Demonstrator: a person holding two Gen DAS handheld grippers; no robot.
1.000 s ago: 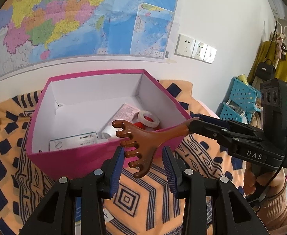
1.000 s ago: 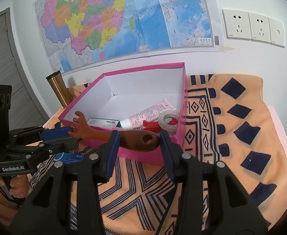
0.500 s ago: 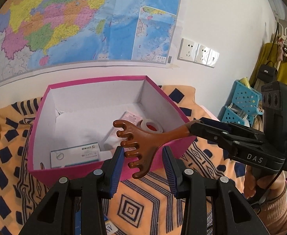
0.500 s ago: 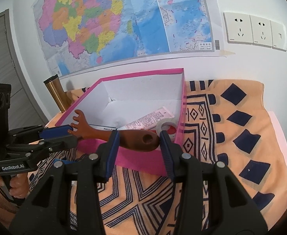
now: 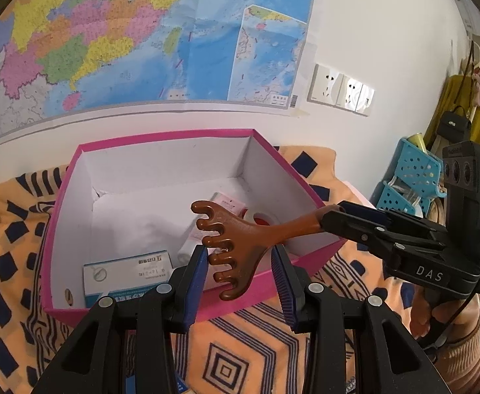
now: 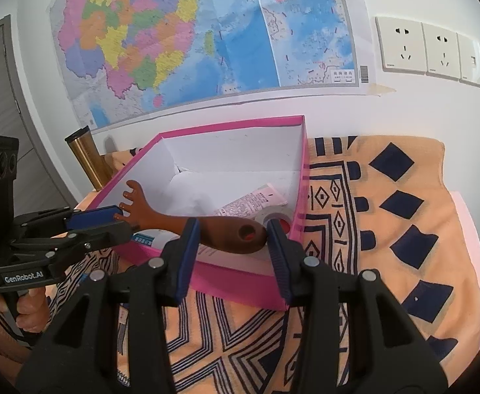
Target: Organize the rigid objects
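A brown claw-shaped massager (image 5: pixel 236 239) is held over the front edge of the pink box (image 5: pixel 148 305). My left gripper (image 5: pixel 238 264) is shut on its pronged head. My right gripper (image 6: pixel 230 234) is shut on its handle (image 6: pixel 236 234); the right gripper also shows in the left wrist view (image 5: pixel 354 216). The left gripper shows in the right wrist view (image 6: pixel 108 220). Inside the box lie a white medicine carton (image 5: pixel 125 271), a pink-white tube (image 6: pixel 253 200) and a roll of tape (image 6: pixel 277 221).
The box (image 6: pixel 240 290) sits on an orange cloth with dark blue patterns (image 6: pixel 387 229). A gold flask (image 6: pixel 87 156) stands left of the box by the wall. A blue basket (image 5: pixel 410 177) and hanging clothes are at the right. A map covers the wall.
Both grippers have lifted the massager and carried it forward, so it now hangs over the box's front rim rather than in front of it.
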